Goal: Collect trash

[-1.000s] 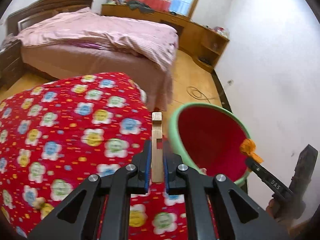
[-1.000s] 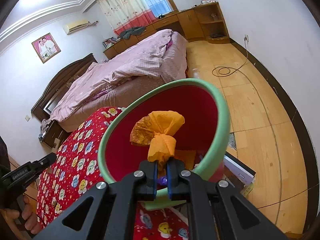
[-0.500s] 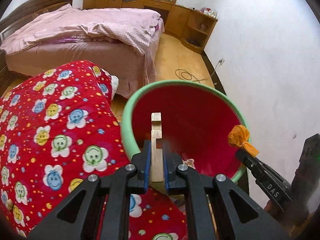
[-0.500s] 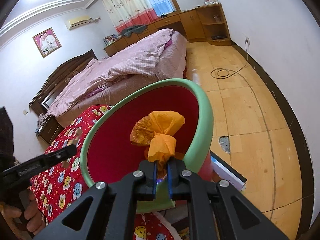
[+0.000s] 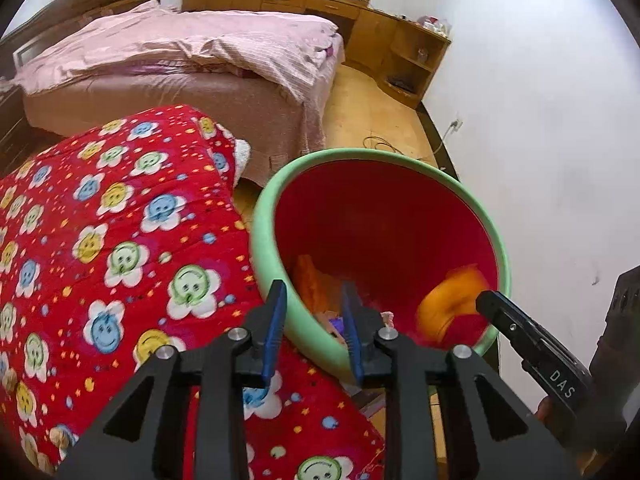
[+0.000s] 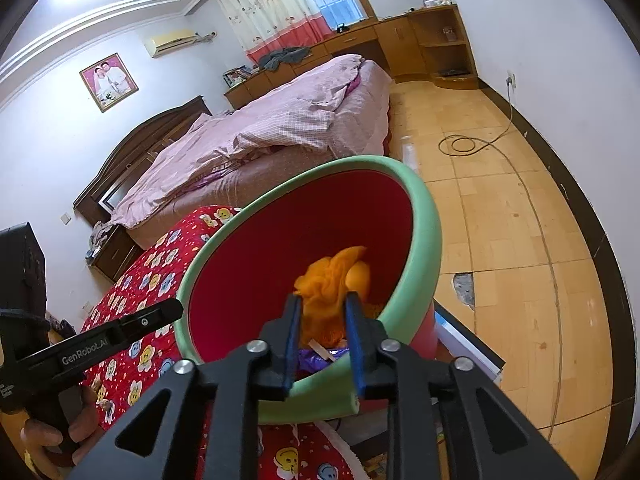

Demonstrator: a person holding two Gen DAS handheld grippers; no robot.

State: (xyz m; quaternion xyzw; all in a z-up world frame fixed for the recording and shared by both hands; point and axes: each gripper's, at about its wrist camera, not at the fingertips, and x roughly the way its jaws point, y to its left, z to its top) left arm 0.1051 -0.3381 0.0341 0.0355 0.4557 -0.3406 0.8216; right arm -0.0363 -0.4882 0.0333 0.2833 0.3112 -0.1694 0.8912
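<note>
A bin with a green rim [image 5: 264, 216] [image 6: 420, 216] and red inside stands tilted just ahead of both grippers. My left gripper [image 5: 314, 320] hangs over its near rim, jaws opening, nothing between the blue pads. My right gripper [image 6: 320, 320] is also opening over the bin. The knotted orange bag [image 6: 332, 280] has slipped free of its pads and shows as a falling blur [image 5: 452, 304] inside the bin. A small wooden stick [image 6: 320, 349] lies at the bottom among purple and orange scraps. The right gripper's finger [image 5: 520, 328] reaches in from the right.
A red quilt with smiley flowers [image 5: 120, 260] lies left of the bin. Behind it is a bed with pink covers [image 5: 180, 60]. A white wall [image 5: 560, 140] is close on the right, a coiled cable [image 6: 464, 144] on the wooden floor. A flat white box [image 6: 468, 344] sits beside the bin.
Both grippers went from shut to open. The wooden stick has left the left jaws and the orange bag has dropped from the right jaws into the bin.
</note>
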